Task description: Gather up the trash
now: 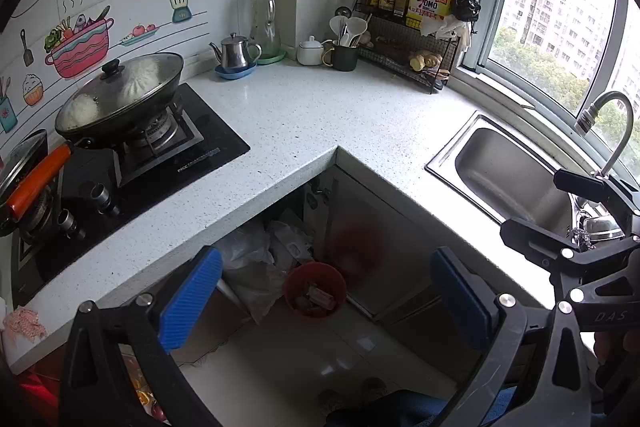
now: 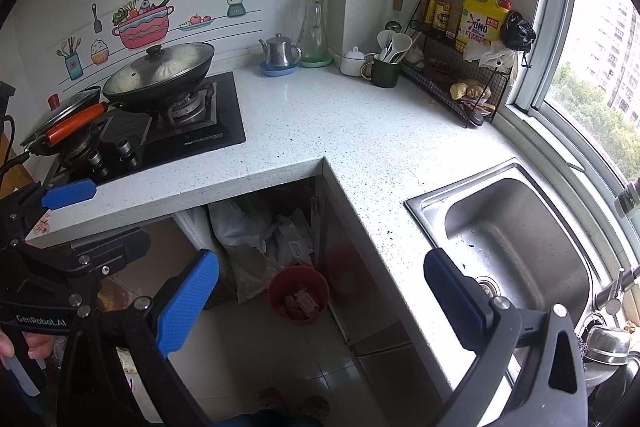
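A small red bin (image 1: 316,289) stands on the tiled floor in the inner corner under the L-shaped white counter (image 1: 320,115), with scraps of wrappers inside. My left gripper (image 1: 326,301) hangs open above the floor, and the bin shows between its blue pads. In the right wrist view the same red bin (image 2: 298,293) lies between the pads of my open right gripper (image 2: 322,303), which holds nothing. A pinkish crumpled scrap (image 1: 24,321) rests on the counter's near left edge. Each gripper also shows at the edge of the other's view.
A lidded wok (image 1: 120,95) sits on the black gas hob (image 1: 192,147) at left. The steel sink (image 2: 516,247) and tap are at right. Plastic bags (image 2: 256,239) fill the open space under the counter. A wire rack (image 1: 408,47) with bottles, a kettle and a mug line the back.
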Available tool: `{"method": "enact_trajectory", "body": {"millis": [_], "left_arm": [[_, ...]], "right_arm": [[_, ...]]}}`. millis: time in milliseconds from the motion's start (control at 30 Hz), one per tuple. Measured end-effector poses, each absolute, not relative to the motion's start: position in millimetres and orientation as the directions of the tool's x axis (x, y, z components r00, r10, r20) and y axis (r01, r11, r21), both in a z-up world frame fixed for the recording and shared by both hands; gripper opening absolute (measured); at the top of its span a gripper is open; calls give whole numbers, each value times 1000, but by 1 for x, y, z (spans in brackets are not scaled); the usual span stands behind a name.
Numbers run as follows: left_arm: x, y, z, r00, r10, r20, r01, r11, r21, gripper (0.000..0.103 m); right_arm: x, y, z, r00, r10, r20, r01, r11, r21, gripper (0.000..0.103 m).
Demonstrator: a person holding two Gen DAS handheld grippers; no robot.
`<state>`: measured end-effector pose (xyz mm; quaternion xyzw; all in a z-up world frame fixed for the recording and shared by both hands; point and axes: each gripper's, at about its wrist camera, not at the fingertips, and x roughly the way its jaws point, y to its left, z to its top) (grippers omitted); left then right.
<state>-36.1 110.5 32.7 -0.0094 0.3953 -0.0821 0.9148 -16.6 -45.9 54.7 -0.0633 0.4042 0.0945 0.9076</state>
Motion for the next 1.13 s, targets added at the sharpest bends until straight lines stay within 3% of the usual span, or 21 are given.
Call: {"method": "enact_trajectory", "body": {"millis": [1133], "left_arm": [[-36, 112, 29, 663, -146, -735, 140, 988, -69, 103]], "right_arm": [[-11, -45, 50, 635, 154, -757, -246, 969, -9, 103]]}}
